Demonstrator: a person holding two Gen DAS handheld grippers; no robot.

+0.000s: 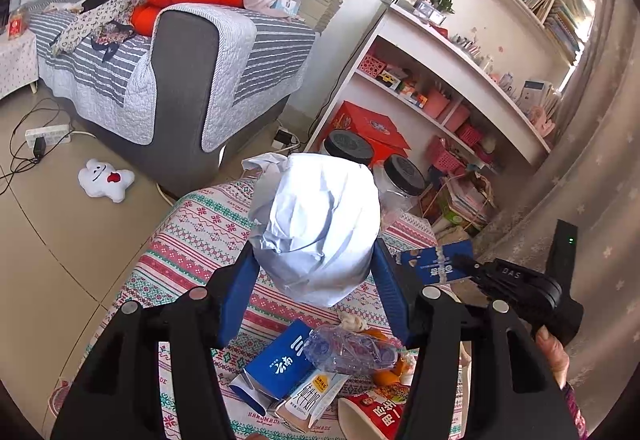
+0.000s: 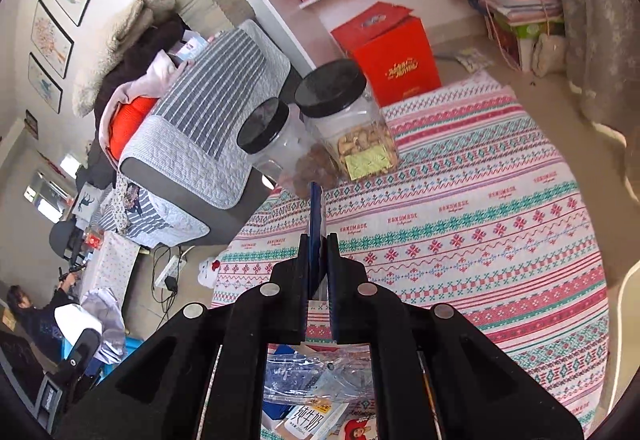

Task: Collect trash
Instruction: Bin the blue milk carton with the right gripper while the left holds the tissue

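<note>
Left claw [image 1: 314, 272] — crumpled paper [image 1: 316, 224] clamped

Counts on the patterned table

Two black-lidded jars [image 2: 348, 120] [image 2: 272, 140] at the far edge; at the near edge two milk cartons [image 1: 276, 364] [image 1: 310, 396], one crushed plastic bottle [image 1: 348, 352], one red paper cup [image 1: 372, 416]; one crumpled paper ball [image 1: 316, 224]; one blue wrapper [image 1: 436, 260].

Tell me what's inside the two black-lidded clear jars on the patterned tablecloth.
The larger clear plastic jar holds pale biscuit-like pieces in its lower part, partly hidden by a yellow-green label. The smaller clear jar holds brown lumps at its bottom; its upper part looks empty. The black lids hide the tops.
</note>
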